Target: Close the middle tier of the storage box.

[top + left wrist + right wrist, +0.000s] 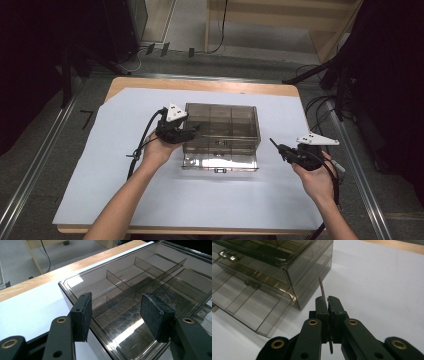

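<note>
While jaws pinch divider (pixel 322 287), wrist level.

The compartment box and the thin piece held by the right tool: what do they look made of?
The compartment box looks like smoke-tinted clear hard plastic: the dividers show through its glossy, reflective walls. The thin piece pinched in the right tool is a flat brownish strip seen edge-on, probably the same tinted plastic, perhaps a loose divider; the view leaves that open.
</note>
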The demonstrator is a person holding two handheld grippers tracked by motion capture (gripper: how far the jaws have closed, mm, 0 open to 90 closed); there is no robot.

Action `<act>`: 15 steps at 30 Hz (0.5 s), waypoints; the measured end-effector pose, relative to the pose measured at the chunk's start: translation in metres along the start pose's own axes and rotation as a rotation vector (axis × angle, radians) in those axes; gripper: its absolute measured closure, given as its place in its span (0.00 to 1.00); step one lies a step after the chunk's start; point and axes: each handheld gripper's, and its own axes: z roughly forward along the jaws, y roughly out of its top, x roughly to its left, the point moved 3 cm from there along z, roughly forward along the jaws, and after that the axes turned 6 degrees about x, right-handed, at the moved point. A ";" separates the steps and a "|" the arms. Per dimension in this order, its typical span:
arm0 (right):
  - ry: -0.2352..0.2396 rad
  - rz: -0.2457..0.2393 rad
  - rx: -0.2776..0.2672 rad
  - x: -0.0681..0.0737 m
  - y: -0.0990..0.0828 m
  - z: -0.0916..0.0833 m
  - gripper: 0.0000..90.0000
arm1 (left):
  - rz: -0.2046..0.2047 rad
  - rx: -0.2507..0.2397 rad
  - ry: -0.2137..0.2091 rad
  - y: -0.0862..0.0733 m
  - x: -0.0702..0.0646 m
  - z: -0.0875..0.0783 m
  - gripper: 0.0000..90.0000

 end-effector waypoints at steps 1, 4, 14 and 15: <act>0.003 -0.004 0.003 0.001 0.001 -0.001 0.97 | 0.000 0.000 0.000 0.000 0.000 0.000 0.49; 0.008 -0.018 -0.005 0.004 0.003 -0.005 0.97 | 0.001 0.001 0.000 0.000 0.000 0.000 0.49; 0.032 -0.043 -0.023 0.015 0.009 -0.012 0.97 | 0.001 0.002 -0.003 0.000 0.000 0.000 0.49; 0.034 -0.047 -0.024 0.016 0.010 -0.013 0.97 | 0.002 0.003 -0.005 0.000 0.000 -0.001 0.49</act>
